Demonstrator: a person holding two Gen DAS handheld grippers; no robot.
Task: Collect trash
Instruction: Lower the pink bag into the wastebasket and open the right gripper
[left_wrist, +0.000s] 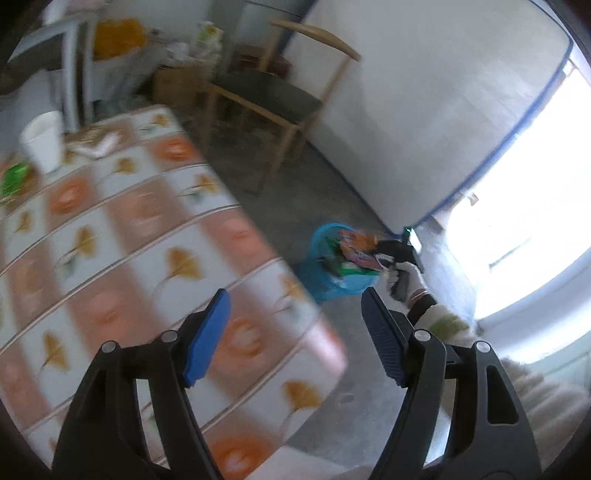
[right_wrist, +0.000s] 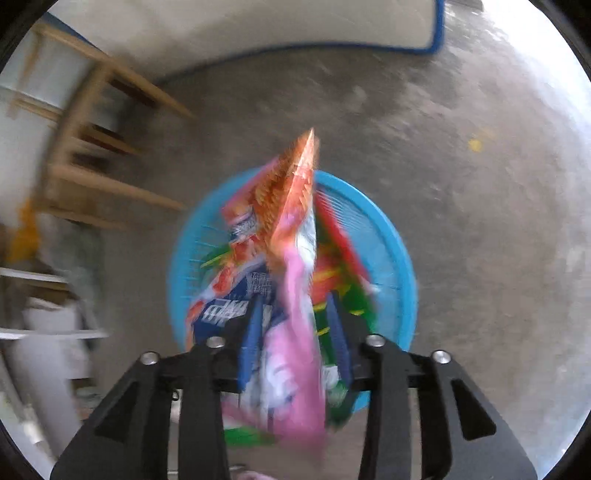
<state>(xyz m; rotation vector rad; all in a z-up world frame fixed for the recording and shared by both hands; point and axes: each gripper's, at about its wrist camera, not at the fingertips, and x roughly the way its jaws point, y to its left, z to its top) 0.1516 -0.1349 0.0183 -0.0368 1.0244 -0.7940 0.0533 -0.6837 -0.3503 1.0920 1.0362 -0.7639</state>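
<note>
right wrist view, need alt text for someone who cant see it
The right gripper points down over a blue basket on a grey concrete floor, a pink and orange snack wrapper standing between its parted blue pads. More colourful wrappers fill the basket, and a wooden chair stands at left.

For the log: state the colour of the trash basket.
Light blue; the trash basket shows best in the right wrist view.
</note>
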